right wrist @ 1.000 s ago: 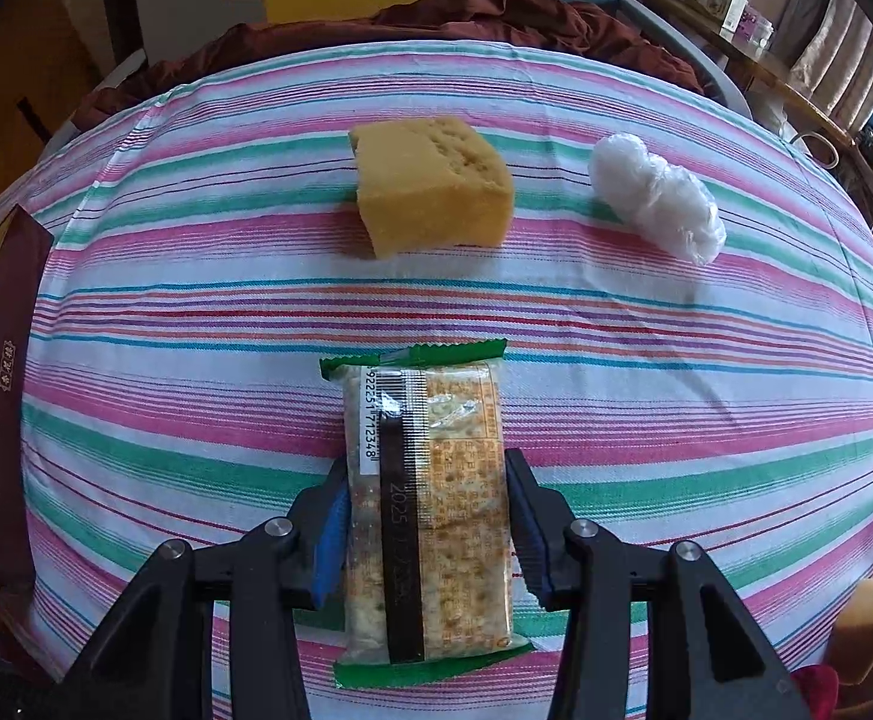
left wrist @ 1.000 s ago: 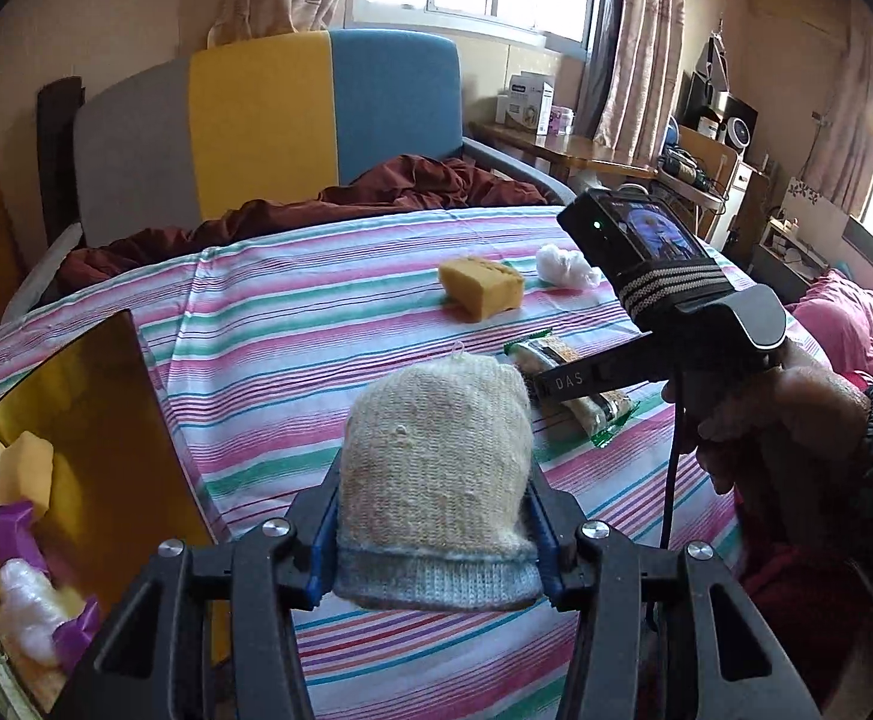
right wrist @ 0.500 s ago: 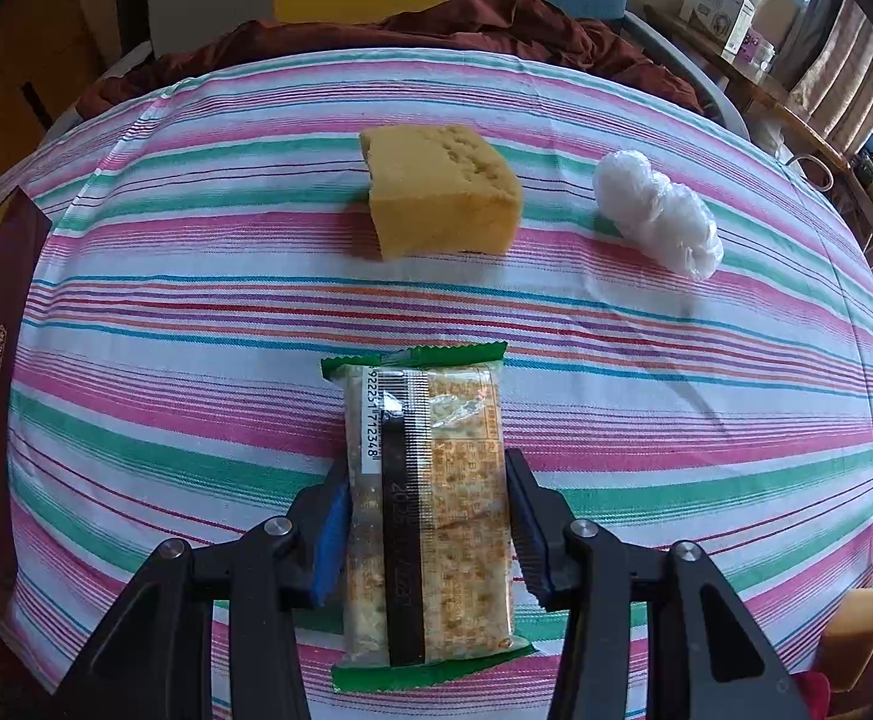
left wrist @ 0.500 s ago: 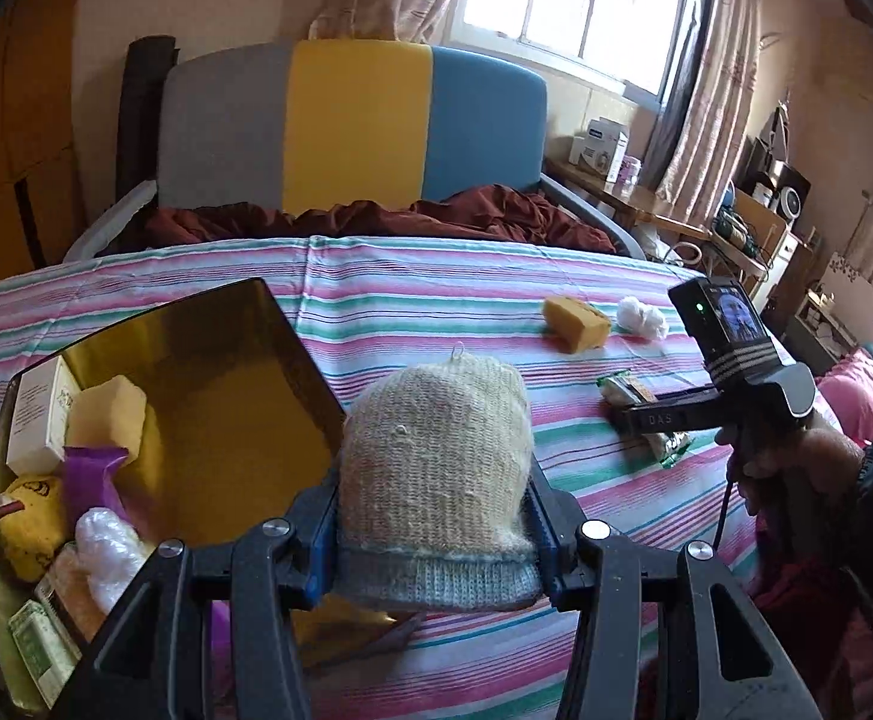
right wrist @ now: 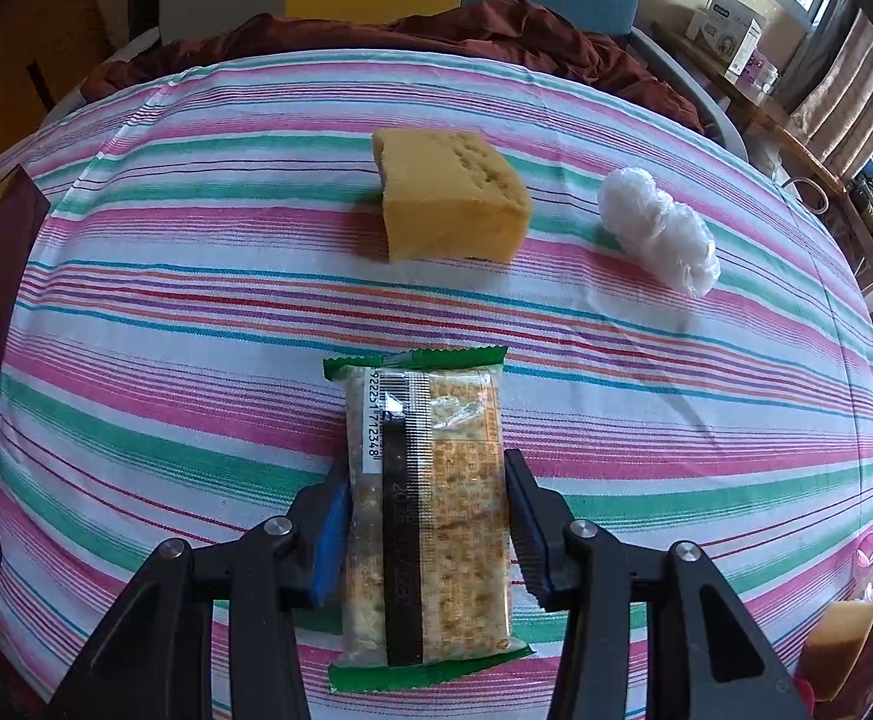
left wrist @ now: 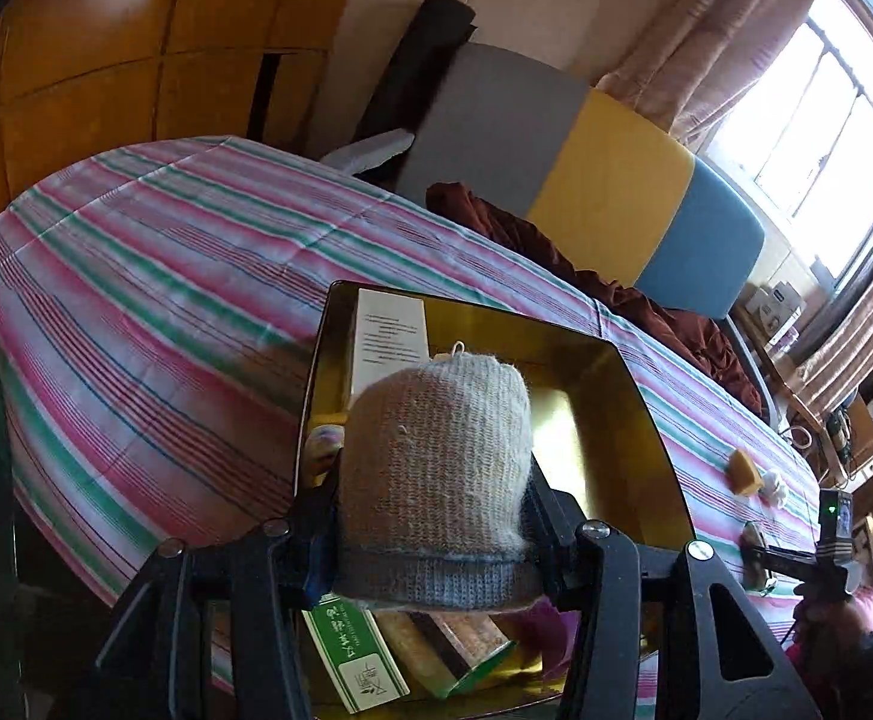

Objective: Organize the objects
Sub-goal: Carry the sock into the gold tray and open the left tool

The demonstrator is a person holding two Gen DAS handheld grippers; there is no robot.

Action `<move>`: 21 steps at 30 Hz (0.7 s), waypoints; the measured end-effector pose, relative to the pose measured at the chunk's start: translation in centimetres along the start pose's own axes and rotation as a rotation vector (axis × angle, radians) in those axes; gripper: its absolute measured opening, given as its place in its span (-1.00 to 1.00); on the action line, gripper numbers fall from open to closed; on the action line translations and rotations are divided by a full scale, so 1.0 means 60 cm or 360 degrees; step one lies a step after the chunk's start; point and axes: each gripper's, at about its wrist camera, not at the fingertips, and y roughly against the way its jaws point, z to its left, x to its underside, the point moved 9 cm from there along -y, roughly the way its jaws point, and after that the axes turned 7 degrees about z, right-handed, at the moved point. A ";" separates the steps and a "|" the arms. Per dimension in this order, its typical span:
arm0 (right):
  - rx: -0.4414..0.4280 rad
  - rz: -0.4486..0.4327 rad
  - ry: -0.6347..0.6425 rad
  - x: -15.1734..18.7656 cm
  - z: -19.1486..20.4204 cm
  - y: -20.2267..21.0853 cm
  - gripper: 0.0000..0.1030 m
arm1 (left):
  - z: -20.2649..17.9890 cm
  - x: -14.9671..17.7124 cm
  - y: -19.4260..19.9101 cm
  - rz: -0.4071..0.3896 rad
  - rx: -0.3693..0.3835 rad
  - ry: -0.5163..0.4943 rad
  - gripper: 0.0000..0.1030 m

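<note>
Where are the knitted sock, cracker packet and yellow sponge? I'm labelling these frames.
knitted sock (left wrist: 436, 468), left wrist view, middle of its knit body
cracker packet (right wrist: 430, 510), right wrist view, centre of wrapper
yellow sponge (right wrist: 451, 204), right wrist view, front face

Left gripper (left wrist: 433, 498) is rolled over to one side and angled downward, both pads squeezed tight against the sides of a knitted sock (left wrist: 436, 468), holding it up in the air. Right gripper (right wrist: 427, 516) points steeply down at the bed, jaws fairly narrow, pads pressed on the long edges of a cracker packet (right wrist: 427, 504).
</note>
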 end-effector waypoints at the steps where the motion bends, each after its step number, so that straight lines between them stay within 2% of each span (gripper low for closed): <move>1: 0.0005 -0.0001 0.0004 0.001 -0.001 0.004 -0.08 | 0.002 0.002 -0.006 0.0022 0.0017 0.0014 0.00; 4: 0.0025 -0.0006 0.0019 0.001 0.000 0.004 -0.08 | -0.027 0.007 -0.029 0.0086 0.0083 -0.0004 0.00; 9: 0.0036 -0.0008 0.0029 0.000 0.001 0.004 -0.08 | -0.122 0.018 -0.087 0.0209 0.0182 -0.0140 0.00; 14: 0.0036 -0.0009 0.0032 -0.001 -0.005 0.003 -0.08 | -0.161 0.025 -0.150 0.0318 0.0107 -0.0209 0.00; 18: 0.0037 -0.0008 0.0039 -0.001 -0.003 0.004 -0.08 | -0.159 0.044 -0.190 0.0399 0.0012 -0.0256 0.01; 21: 0.0044 -0.0004 -0.0001 -0.001 -0.004 0.007 -0.08 | -0.151 0.051 -0.201 0.0414 -0.0039 -0.0257 0.01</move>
